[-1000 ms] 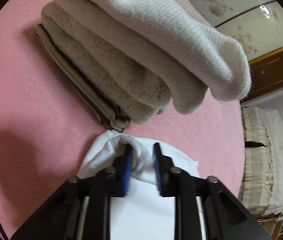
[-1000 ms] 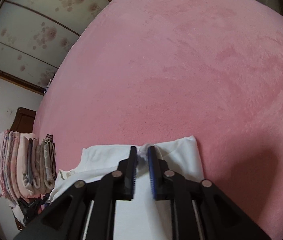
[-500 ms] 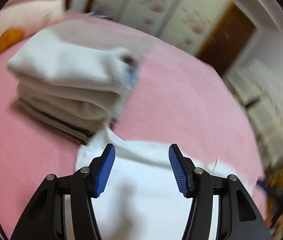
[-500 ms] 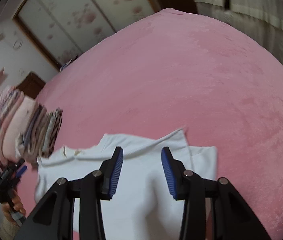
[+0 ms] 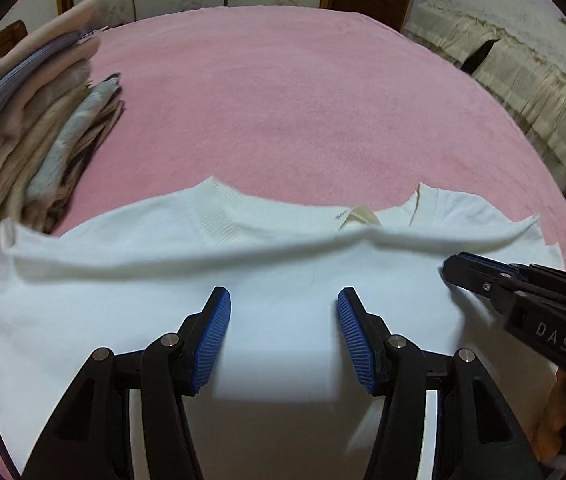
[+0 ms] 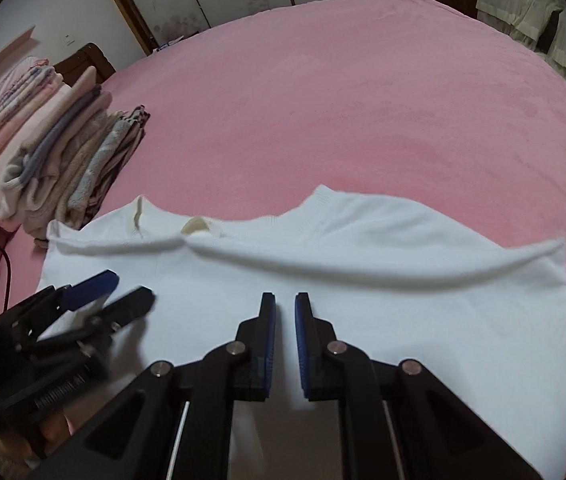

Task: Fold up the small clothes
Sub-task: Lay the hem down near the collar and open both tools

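**One white top spread on the pink bed**

The pink plush bed cover (image 5: 303, 92) lies bare from ten to two o'clock. One white knit top (image 5: 123, 280) lies flat at centre, one folded-clothes stack (image 6: 51, 148) at nine o'clock. Only the right view shows the wall shelf (image 6: 5, 54). Left gripper (image 5: 283, 320) gapes, empty; right gripper (image 6: 285, 320), just closing, nearly shut, empty.

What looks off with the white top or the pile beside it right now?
The stack of folded clothes on the pink blanket leans, its layers slipping sideways rather than sitting square. On the white top, the folded-over edge runs wavy across the chest, and a cream label shows at the neckline. No damage visible.
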`<state>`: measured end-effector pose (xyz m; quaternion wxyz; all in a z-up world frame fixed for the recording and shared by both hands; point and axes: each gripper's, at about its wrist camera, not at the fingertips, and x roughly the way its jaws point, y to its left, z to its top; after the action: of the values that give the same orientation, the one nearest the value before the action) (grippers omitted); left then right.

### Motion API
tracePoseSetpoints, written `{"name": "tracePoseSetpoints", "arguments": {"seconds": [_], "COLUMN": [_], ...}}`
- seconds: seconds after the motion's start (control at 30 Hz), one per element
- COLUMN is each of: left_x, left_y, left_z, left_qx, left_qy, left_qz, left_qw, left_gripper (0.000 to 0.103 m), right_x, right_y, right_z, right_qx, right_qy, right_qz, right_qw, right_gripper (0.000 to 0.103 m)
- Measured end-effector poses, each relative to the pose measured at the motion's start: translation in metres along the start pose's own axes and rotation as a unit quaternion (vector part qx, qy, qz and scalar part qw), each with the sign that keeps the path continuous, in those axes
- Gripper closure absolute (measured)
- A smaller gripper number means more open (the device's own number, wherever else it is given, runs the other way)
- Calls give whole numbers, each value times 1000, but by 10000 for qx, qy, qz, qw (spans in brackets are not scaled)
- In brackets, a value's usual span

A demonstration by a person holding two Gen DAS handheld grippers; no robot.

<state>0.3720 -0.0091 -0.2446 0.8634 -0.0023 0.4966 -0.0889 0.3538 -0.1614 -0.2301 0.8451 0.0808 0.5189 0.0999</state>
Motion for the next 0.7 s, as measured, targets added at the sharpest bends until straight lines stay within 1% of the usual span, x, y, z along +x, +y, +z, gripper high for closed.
{"name": "tracePoseSetpoints", "arguments": {"seconds": [0.13, 0.2, 0.23, 0.3, 0.4, 0.47, 0.6, 0.63, 0.7], "left_x": [16, 19, 22, 22, 13, 1, -23, -33, -39], "left_y": [0, 0, 0, 3, 10, 14, 29, 33, 52], "left_z": [17, 18, 21, 23, 30, 34, 31, 26, 20], "left_qx": [-81, -128, -133, -175, -384, -363, -188, -183, -205], "left_qy": [71, 114, 99, 84, -105, -285, -511, -554, -573], "left_qz": [69, 80, 96, 145, 105, 158, 392, 461, 637], "left_qw": [9999, 9998, 9998, 9997, 9992, 9988, 9977, 9972, 9961], "left_gripper": [49, 48, 48, 48, 48, 48, 48, 48, 48], "right_x": [17, 22, 24, 26, 20, 7, -16, -18, -17], "right_y": [-4, -10, -13, -19, -27, -25, -12, -5, 2], "right_z": [20, 29, 33, 38, 44, 44, 43, 42, 40], "right_qx": [162, 290, 304, 367, 479, 426, 189, 77, -63], "right_qy": [-37, -24, -41, -60, -136, -277, -467, -464, -417], "right_qz": [-211, -261, -386, -484, -424, -365, -145, -87, -58], "right_qw": [9996, 9992, 9988, 9981, 9979, 9980, 9986, 9989, 9991], "right_gripper": [93, 93, 93, 93, 93, 93, 93, 93, 93]}}
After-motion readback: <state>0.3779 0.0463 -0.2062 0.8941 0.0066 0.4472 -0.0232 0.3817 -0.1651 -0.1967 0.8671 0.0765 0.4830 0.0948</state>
